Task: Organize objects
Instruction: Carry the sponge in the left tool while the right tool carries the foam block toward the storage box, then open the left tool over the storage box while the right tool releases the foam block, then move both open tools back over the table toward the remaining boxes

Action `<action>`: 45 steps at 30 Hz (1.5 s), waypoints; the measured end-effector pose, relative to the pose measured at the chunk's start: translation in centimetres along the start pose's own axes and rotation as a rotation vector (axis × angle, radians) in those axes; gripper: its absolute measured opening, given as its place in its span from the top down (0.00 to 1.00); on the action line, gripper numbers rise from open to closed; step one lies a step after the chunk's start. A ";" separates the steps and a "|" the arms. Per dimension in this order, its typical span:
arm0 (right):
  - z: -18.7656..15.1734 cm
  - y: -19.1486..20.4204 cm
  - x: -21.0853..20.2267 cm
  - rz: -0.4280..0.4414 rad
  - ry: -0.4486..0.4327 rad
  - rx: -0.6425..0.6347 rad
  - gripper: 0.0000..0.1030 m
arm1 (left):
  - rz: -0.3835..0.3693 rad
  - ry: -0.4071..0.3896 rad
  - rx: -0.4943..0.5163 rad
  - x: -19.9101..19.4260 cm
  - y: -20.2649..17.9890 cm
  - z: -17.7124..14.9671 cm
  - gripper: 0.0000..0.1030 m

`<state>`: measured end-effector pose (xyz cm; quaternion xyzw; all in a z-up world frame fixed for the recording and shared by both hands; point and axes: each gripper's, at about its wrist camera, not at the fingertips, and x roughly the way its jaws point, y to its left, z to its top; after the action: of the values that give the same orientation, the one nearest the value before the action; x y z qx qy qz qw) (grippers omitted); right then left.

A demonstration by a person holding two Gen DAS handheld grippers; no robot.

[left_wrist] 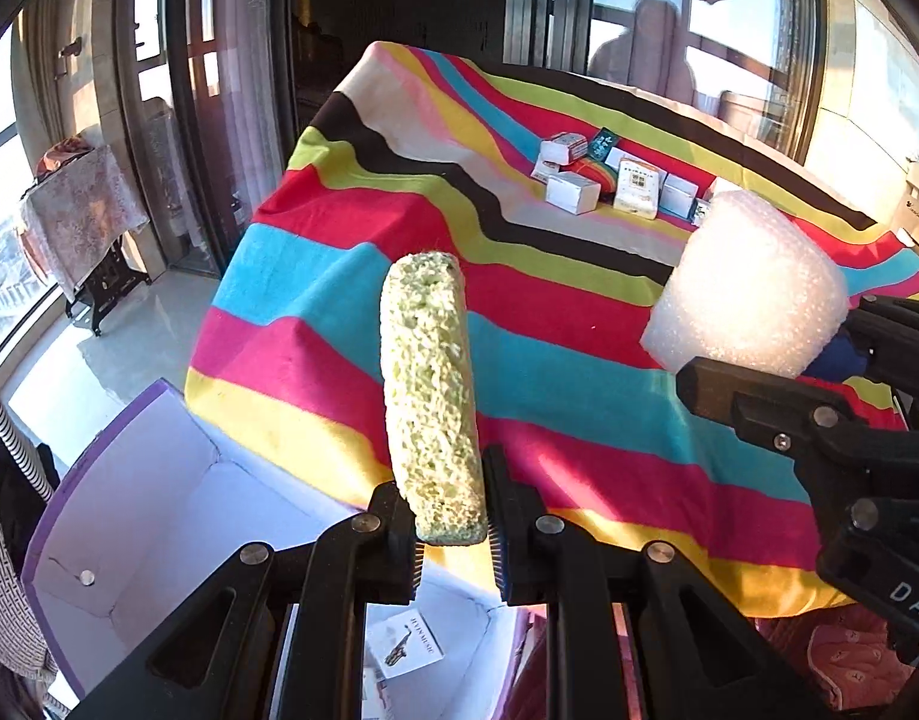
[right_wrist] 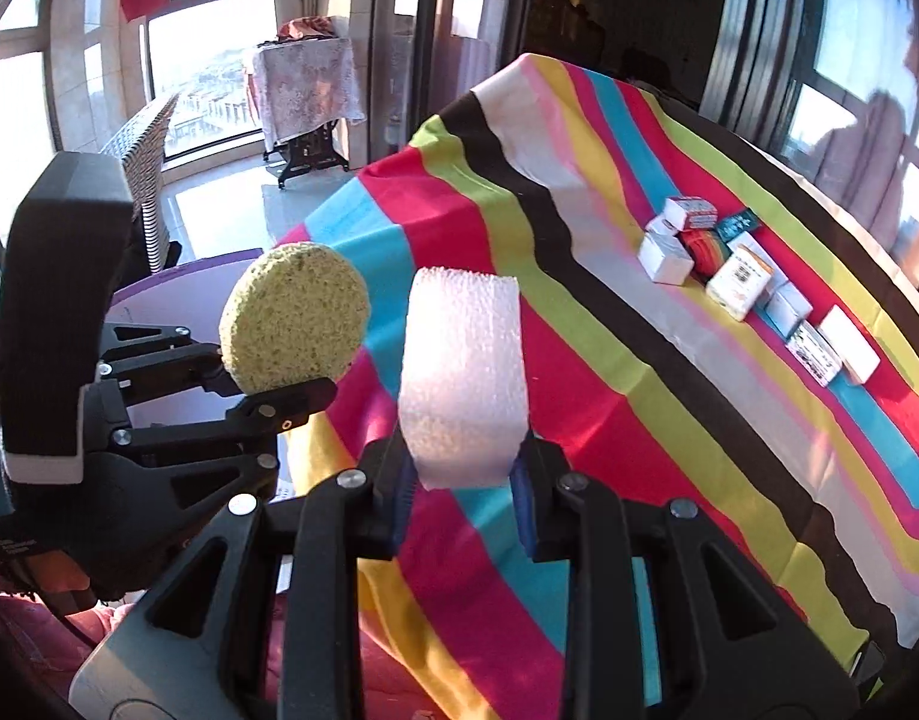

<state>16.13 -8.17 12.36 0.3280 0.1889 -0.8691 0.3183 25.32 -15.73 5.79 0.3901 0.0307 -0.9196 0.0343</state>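
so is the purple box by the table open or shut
Open. In the left wrist view the purple box shows its white inside from above, with a printed card lying on the bottom.

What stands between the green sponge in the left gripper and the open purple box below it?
Nothing visible. The green sponge, clamped in the left gripper, hangs by the table edge; the purple box lies open beneath, holding only a small card.
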 end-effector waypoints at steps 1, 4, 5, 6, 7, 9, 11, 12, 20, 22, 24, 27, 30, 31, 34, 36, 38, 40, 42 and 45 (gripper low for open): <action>0.1 0.7 0.1 0.015 0.001 -0.014 0.70 | 0.006 0.001 -0.010 -0.2 0.5 -0.2 0.82; 0.1 2.4 0.4 0.058 0.006 -0.036 0.70 | 0.026 -0.001 -0.033 -0.9 2.0 -1.0 0.82; 0.1 3.0 0.6 0.076 0.009 -0.043 0.70 | 0.034 -0.002 -0.039 -1.1 2.4 -1.2 0.82; 0.1 3.5 0.7 0.089 0.013 -0.051 0.70 | 0.043 -0.001 -0.047 -1.2 2.9 -1.5 0.82; 0.0 4.0 0.9 0.099 0.017 -0.059 0.70 | 0.050 0.003 -0.056 -1.4 3.5 -1.8 0.82; -0.1 5.0 1.1 0.119 0.025 -0.077 0.70 | 0.067 0.014 -0.078 -1.5 4.6 -2.4 0.82; -0.2 6.1 1.4 0.151 0.038 -0.098 0.70 | 0.089 0.029 -0.096 -1.5 5.7 -3.2 0.82; -0.4 6.7 1.5 0.165 0.042 -0.109 0.70 | 0.102 0.038 -0.103 -1.4 6.3 -3.5 0.82; -2.3 12.4 2.6 0.282 0.090 -0.256 0.70 | 0.235 0.110 -0.263 -1.0 11.5 -6.8 0.82; -2.5 13.3 2.6 0.307 0.083 -0.290 0.70 | 0.273 0.119 -0.301 -0.9 12.5 -7.2 0.81; -2.6 13.6 2.3 0.331 0.067 -0.297 0.68 | 0.306 0.123 -0.334 -1.0 13.1 -7.3 0.79; -2.0 12.5 2.2 0.320 0.045 -0.243 0.36 | 0.347 0.127 -0.354 -1.1 13.1 -6.7 0.53; -1.3 9.0 1.8 0.326 -0.006 -0.099 0.28 | 0.380 0.037 -0.363 -2.4 12.5 -5.9 0.32; -1.1 7.5 1.8 0.326 -0.016 -0.041 0.28 | 0.378 0.003 -0.356 -2.8 12.1 -5.4 0.28; -1.1 3.0 2.2 0.264 -0.016 0.133 0.25 | 0.399 -0.064 -0.274 -3.5 10.1 -3.8 0.19; -1.5 0.5 2.4 0.262 -0.012 0.222 0.25 | 0.406 -0.093 -0.224 -3.6 8.9 -2.9 0.18; -2.0 -1.2 2.1 0.238 -0.024 0.278 0.25 | 0.366 -0.105 -0.201 -3.3 8.0 -1.8 0.18; -2.3 -2.7 1.9 0.198 -0.035 0.314 0.25 | 0.277 -0.093 -0.191 -2.6 7.1 -0.3 0.17; -2.6 -4.4 1.7 0.161 -0.035 0.349 0.23 | 0.191 -0.066 -0.173 -1.2 5.3 1.3 0.17; -3.6 -6.9 1.7 0.087 -0.018 0.404 0.22 | 0.082 -0.031 -0.125 1.4 1.3 3.7 0.17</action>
<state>12.05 -1.92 9.46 0.3853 -0.0066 -0.8778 0.2847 21.83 -17.39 7.34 0.3737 0.0715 -0.9197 0.0967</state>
